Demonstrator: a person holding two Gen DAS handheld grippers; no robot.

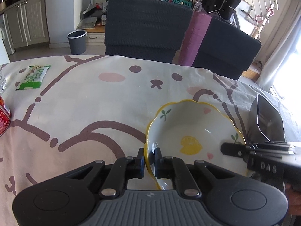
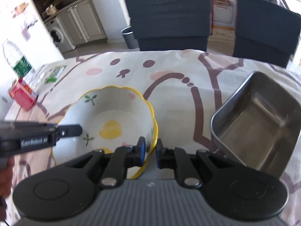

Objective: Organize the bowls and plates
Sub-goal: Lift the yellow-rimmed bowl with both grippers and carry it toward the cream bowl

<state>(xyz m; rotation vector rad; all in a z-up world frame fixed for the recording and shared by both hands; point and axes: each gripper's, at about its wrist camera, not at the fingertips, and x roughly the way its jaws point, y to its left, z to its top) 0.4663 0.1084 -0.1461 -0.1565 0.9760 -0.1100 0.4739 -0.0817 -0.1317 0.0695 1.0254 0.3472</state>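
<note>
Yellow scalloped edging marks the ceramic bowl (image 1: 195,131) we hold at lower right of centre in the left wrist view, over the cartoon-print tablecloth (image 1: 84,113). Our left gripper (image 1: 149,162) is clamped on the bowl's left rim, one pad outside and one inside the wall. Our right gripper (image 2: 150,152) pinches the opposite rim the same way, low in the centre of the right wrist view. Each gripper's body cuts off the bowl's near edge, so we cannot tell whether its base touches the cloth.

Right of the bowl sits a stainless steel tray (image 2: 259,120), its lower corner hidden behind the right gripper; in the left view only a dark sliver of it shows at the right edge. At the far left of the left view, a red can (image 1: 4,118) and a clear bottle above it are cropped by the frame. A green snack packet (image 1: 33,77) lies at upper left, its print too small to read. Two dark chairs (image 1: 146,24) stand beyond the table, with a grey bin (image 1: 77,41) on the floor.
</note>
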